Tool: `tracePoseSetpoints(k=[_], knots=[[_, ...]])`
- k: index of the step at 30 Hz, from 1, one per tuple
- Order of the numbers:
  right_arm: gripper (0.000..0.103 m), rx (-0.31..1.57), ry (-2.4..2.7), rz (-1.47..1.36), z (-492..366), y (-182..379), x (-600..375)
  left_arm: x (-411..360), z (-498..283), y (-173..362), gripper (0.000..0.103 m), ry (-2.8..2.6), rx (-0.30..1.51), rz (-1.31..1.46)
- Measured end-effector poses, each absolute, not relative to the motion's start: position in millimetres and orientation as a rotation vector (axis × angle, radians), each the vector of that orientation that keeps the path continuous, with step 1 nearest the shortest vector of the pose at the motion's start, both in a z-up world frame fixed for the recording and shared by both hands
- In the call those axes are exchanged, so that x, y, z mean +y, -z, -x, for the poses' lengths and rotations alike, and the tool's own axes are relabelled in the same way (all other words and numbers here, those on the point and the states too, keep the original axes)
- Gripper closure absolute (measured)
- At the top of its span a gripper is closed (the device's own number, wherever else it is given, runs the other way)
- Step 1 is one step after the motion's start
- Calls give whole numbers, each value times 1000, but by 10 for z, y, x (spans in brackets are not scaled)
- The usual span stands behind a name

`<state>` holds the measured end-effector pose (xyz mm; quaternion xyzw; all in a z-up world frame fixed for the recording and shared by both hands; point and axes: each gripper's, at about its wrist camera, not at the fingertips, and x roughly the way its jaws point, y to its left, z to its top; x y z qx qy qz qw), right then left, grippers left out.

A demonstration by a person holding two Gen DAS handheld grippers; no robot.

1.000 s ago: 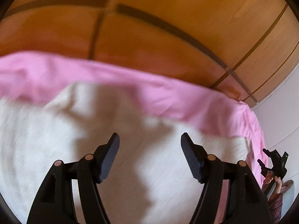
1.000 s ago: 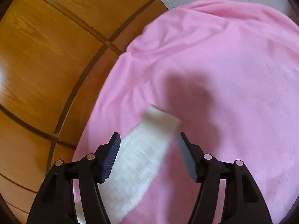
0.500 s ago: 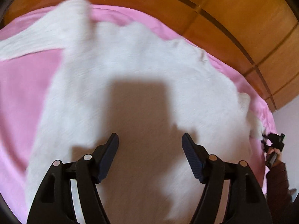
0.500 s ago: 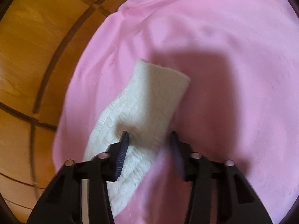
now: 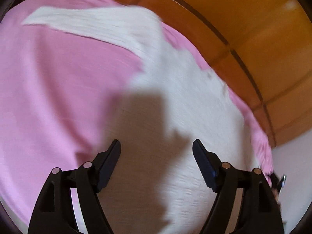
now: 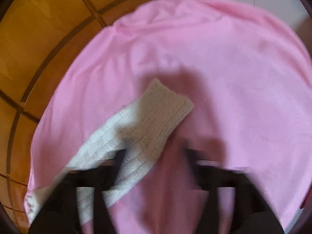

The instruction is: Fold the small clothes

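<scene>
Your left tongs (image 5: 156, 152) stand apart over the white knit garment (image 5: 187, 117), which lies on the pink cover (image 5: 58, 89) — its lower edge cut off. Your right tongs (image 6: 154, 156) are smeared by blur but look apart, with a knit sleeve (image 6: 148, 124) between and ahead.

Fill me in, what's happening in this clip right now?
A person with two handheld grippers is working on a white knit sweater spread on a pink cloth. The left gripper is open over the sweater's body. The right gripper, blurred, sits at a sleeve. Nothing looks gripped or folded yet.
</scene>
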<state>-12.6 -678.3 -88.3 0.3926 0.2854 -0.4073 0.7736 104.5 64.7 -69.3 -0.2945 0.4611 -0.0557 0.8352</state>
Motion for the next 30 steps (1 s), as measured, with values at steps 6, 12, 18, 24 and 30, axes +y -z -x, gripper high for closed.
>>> tracePoseSetpoints(k=[6, 12, 18, 24, 30], knots=[[20, 629, 664, -664, -194, 522, -5871, 1799, -765, 671, 25, -176, 880, 694], [20, 721, 299, -521, -728, 568, -4402, 2895, -771, 766, 27, -359, 813, 828], [20, 832, 33, -324, -1286, 816, -2939, 3526, -1257, 808, 34, -390, 785, 880], [6, 869, 45, -183, -1410, 1231, -2406, 3674, -1797, 831, 34, -370, 795, 826], [3, 856, 34, -186, -1464, 1231, -2341, 3723, -2074, 940, 75, -348, 805, 817]])
